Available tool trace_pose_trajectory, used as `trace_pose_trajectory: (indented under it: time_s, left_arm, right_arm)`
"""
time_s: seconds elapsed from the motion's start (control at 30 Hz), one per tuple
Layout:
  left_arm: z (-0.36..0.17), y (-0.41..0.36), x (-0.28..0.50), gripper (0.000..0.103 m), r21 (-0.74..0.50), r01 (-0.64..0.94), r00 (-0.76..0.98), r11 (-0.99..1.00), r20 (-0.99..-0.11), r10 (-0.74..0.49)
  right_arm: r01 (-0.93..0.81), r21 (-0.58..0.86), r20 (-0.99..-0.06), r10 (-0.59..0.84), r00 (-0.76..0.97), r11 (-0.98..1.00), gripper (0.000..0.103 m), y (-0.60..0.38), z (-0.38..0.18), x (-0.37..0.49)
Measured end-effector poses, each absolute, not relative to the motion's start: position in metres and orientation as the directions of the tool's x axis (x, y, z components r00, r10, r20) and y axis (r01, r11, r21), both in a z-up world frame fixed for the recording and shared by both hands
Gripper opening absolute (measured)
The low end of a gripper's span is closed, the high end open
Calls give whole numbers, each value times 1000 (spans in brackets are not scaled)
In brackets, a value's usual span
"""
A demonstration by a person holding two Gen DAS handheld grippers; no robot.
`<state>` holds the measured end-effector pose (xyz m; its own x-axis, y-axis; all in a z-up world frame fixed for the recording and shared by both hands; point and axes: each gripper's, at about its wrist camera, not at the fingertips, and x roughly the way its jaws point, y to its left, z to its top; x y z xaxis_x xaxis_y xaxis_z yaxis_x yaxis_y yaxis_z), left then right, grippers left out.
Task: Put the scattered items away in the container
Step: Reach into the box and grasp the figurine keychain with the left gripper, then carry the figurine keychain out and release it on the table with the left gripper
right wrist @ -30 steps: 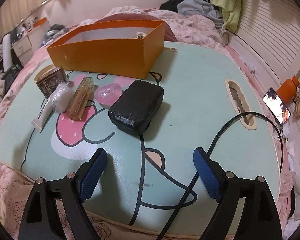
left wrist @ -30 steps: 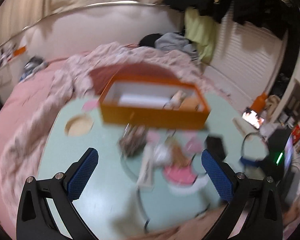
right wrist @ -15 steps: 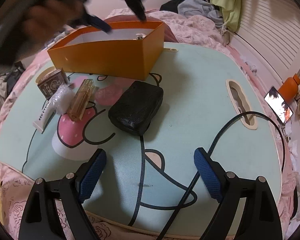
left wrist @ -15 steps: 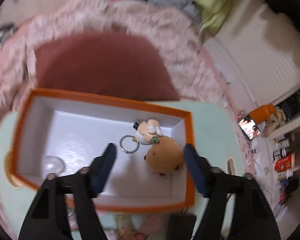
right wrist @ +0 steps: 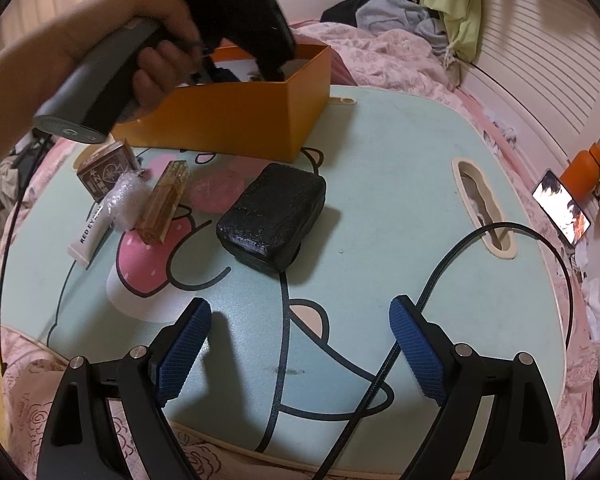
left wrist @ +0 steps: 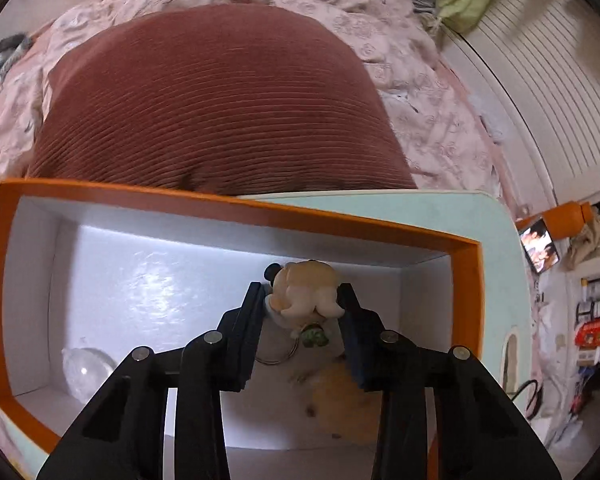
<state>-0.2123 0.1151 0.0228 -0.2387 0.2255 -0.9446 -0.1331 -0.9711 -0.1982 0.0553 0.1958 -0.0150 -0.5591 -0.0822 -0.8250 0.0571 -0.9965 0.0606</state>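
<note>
Three things occupy the orange box (left wrist: 466, 276); left hand-held gripper (left wrist: 302, 300) pinches the plush keychain (left wrist: 306, 294).

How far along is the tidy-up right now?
Early. In the orange box: a clear ball, a tan plush. The left gripper has just been closing around a cream figurine keyring inside it. Left on the table: black pouch, amber bottle, brown carton, white tube, pink disc. The right gripper hangs open.
</note>
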Motion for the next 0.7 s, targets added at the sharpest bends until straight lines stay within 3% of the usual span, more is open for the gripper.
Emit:
trace_pose_trajectory:
  time_s: [0.2,0.43,0.6,0.7]
  left_arm:
    - [51,84,-203,38,-254,-148,-302,-956,-909,288]
    - [125,43,-135,38,-363,-271,-436,-891,-779,450]
    - [126,18,-72,38,-430,-351,-419,-832,-722,550]
    - [111,6,-44,38,-426,-343,-423,-837,-726,543]
  right_arm:
    - [58,58,-826,-81,-558,-997,91,195,-16,55]
    - [58,54,-826,-77,-558,-997,91,195,-16,54]
    - [61,48,-828,-74,-556,-997,92,195,-16,53]
    - [62,36,-831,-64,-553,-997,93,193,-16,52]
